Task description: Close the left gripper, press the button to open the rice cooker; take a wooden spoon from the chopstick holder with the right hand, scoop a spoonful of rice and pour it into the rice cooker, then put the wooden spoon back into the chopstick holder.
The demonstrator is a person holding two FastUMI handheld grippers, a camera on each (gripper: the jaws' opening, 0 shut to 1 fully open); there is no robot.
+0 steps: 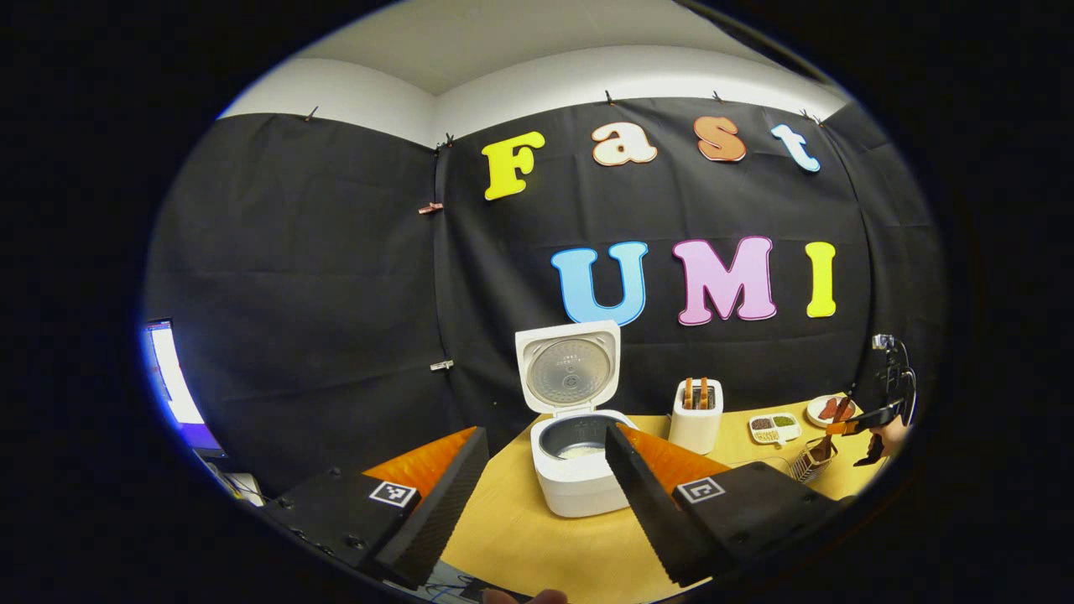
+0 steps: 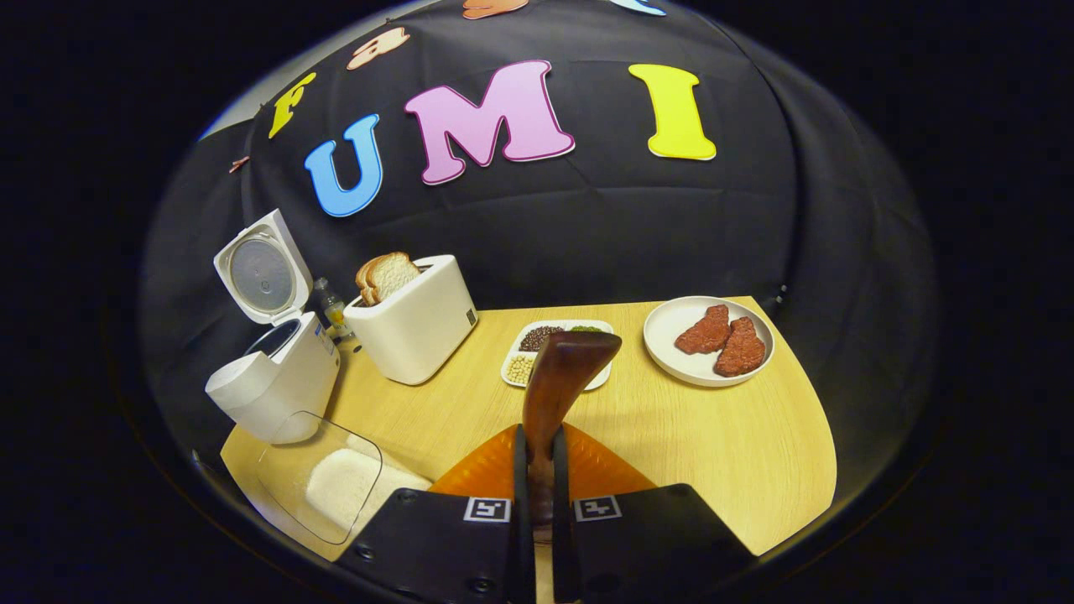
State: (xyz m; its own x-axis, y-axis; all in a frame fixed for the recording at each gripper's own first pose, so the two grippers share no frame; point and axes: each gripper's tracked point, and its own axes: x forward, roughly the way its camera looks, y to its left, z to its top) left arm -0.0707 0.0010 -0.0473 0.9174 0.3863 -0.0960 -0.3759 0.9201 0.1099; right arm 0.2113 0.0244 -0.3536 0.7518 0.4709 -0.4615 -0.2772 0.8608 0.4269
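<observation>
Fingers of the right gripper [image 2: 537, 470] are seen pressed together on the handle of the wooden spoon [image 2: 560, 377] at the bottom centre of the right gripper view, the spoon rising upright and tilted slightly right, its bowl set in front of a divided dish of beans [image 2: 524, 365]. Fingers of the left gripper [image 1: 537, 495] are held wide apart at the bottom of the left gripper view, with nothing between them, aimed level toward the rice cooker [image 1: 579, 470]. The cooker is shown at lower centre on the wooden surface [image 1: 520, 537], its lid raised and white rice visible in the pot. A white toaster [image 1: 696, 415] stands just right of it. At the far right edge of that view, the other gripper is seen above a wire chopstick holder [image 1: 810, 461]. A clear container of rice [image 2: 336, 482] is placed at lower left of the right gripper view, near the cooker. A plate of meat [image 2: 709, 340] sits at upper right. Square black-and-white markers are borne by both grippers; no brand can be read.
</observation>
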